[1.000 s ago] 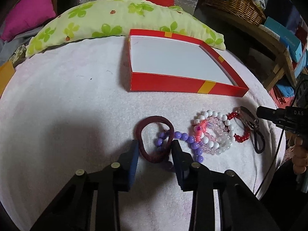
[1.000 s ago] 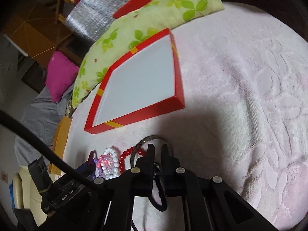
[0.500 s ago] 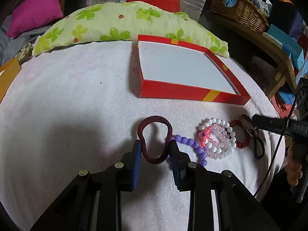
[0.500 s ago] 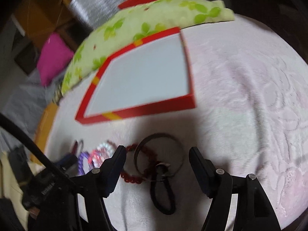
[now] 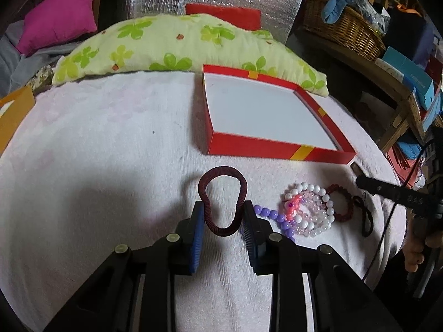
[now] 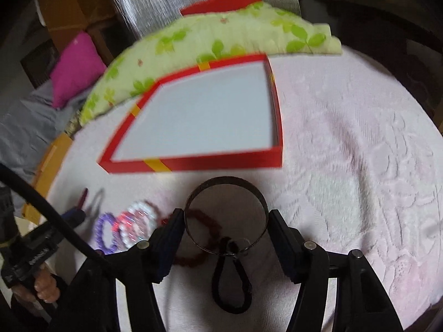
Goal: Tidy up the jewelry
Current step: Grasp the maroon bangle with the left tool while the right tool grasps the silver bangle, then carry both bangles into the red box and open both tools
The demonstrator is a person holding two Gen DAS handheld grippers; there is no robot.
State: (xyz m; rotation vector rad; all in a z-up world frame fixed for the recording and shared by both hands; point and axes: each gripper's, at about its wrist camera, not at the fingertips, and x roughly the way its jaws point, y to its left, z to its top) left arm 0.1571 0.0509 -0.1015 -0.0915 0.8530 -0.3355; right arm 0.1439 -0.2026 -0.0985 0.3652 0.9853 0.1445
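Note:
My left gripper (image 5: 223,215) is shut on a dark red hair band (image 5: 221,199), squeezing it into a tall loop above the white cloth. Right of it lie a purple bead bracelet (image 5: 272,217), a white and pink bead bracelet (image 5: 310,207) and a dark red bead bracelet (image 5: 344,204). My right gripper (image 6: 225,221) is open around a dark metal bangle (image 6: 225,215) with a black cord loop (image 6: 231,285) hanging from it; the bangle touches both pads or nearly so. The red box (image 5: 274,152) with a white inside sits beyond, also in the right wrist view (image 6: 199,163).
A green flowered pillow (image 5: 177,49) lies behind the box. A pink cushion (image 5: 58,22) is at the far left, a wicker basket (image 5: 346,27) and blue boxes at the right. An orange box (image 5: 13,110) sits at the left edge of the cloth.
My left gripper closed on the hair band and lifted it. My right gripper opened wide and moved so that its fingers flank the bangle.

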